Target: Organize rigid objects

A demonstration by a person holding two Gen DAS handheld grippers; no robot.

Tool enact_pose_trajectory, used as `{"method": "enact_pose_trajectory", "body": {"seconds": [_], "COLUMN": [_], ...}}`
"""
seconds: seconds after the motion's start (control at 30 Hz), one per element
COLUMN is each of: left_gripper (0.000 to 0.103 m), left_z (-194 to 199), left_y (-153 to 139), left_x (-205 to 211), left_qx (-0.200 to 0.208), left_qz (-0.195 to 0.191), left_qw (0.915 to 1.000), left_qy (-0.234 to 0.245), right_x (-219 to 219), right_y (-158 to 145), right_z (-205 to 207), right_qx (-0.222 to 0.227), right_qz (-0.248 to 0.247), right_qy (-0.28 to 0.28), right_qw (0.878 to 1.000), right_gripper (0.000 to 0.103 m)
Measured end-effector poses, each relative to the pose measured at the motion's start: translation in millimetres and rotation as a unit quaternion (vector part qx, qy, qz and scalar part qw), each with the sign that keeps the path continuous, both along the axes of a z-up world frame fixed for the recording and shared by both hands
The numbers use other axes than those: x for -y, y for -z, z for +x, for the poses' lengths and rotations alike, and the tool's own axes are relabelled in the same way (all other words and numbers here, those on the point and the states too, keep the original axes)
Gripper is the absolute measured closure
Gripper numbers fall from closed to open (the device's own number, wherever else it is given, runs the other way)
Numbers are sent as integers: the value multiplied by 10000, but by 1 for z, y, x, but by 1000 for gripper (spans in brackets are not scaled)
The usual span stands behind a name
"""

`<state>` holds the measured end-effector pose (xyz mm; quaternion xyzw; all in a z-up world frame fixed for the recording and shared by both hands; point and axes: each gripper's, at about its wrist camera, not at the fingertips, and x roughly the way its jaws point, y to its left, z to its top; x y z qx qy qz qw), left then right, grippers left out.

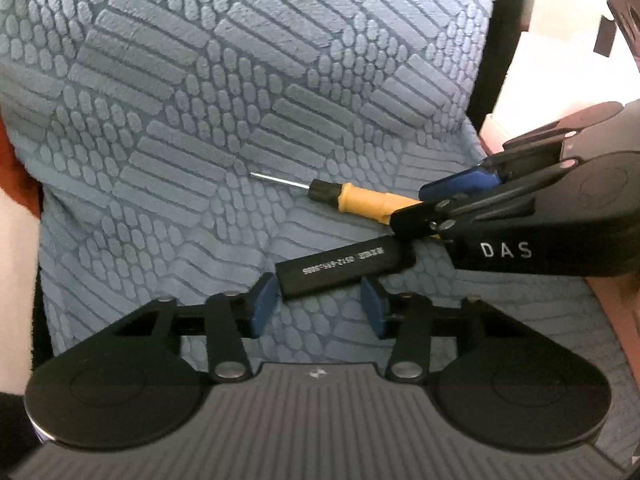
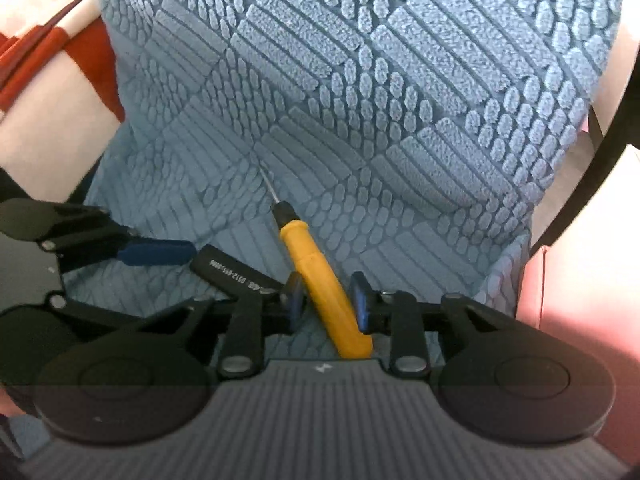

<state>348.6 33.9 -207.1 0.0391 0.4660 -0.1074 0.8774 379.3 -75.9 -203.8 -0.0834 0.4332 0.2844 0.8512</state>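
Note:
A yellow-handled screwdriver (image 2: 316, 268) with a black collar and thin steel tip lies on the blue textured cloth (image 2: 400, 120). My right gripper (image 2: 329, 302) has its blue pads against both sides of the handle. In the left wrist view the same gripper (image 1: 432, 202) comes in from the right, over the screwdriver (image 1: 360, 200). A black bar with white print (image 1: 340, 266) lies just below it. Its near end sits between the wide-apart pads of my left gripper (image 1: 319, 308), which do not press on it. The right wrist view shows the bar (image 2: 228, 274) beside one left fingertip (image 2: 156, 256).
The blue cloth (image 1: 200, 120) covers most of both views. A black frame strip (image 1: 486, 40) borders it on the right, with a pale surface (image 1: 560, 72) beyond. Red and white fabric (image 2: 60, 52) lies at the left, and a pink surface (image 2: 580, 280) at the right.

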Motion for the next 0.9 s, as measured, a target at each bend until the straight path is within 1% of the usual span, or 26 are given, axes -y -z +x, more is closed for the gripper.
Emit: {"method": "enact_pose_trajectory", "body": {"seconds": [0.07,0.13,0.17,0.2,0.23,0.3,0.33,0.4,0.47,0.53,0.63,0.77,0.9], "left_gripper": [64,75,77,80,85,90,94,98,100,101,101,101,101], "left_z": [-2,-5,-7,-9,-12,-16,-18,-26,-31,-42,-55,-75,-89], "left_y": [-1,-3,-3,-4,-5,-6,-7,-8,-11,-14,-19,-27,-31], "left_x": [2,5,6,6,5,4,4,3,0,2,2,-5,-14], "left_qx": [6,-34,-57,-66,-79,-103,-112,-141,-207,-187,-216,-213,-188], "left_qz": [41,130,156,155,135,126,129,99,-18,-41,-292,-562,-634], "left_qw": [9999,9995,9992,9991,9992,9994,9994,9995,9995,9995,9992,9981,9972], "left_qy": [102,283,354,377,358,301,291,262,247,235,172,-105,-349], "right_x": [4,6,7,9,10,12,13,14,15,18,21,25,34], "right_y": [-2,-3,-3,-4,-5,-6,-6,-6,-6,-8,-10,-16,-19], "right_z": [-2,-5,-6,-7,-9,-14,-17,-23,-28,-35,-45,-58,-72], "right_qx": [8,-2,-57,-90,-102,-107,-105,-108,-111,-115,-118,-25,-2], "right_qz": [17,60,112,146,160,176,177,174,199,217,232,195,198], "right_qy": [50,151,175,210,243,265,273,281,294,320,344,354,449], "right_qw": [10000,9999,9998,9996,9995,9994,9994,9994,9993,9992,9991,9992,9988], "right_gripper": [75,75,75,75,75,75,75,75,77,78,80,83,83]}}
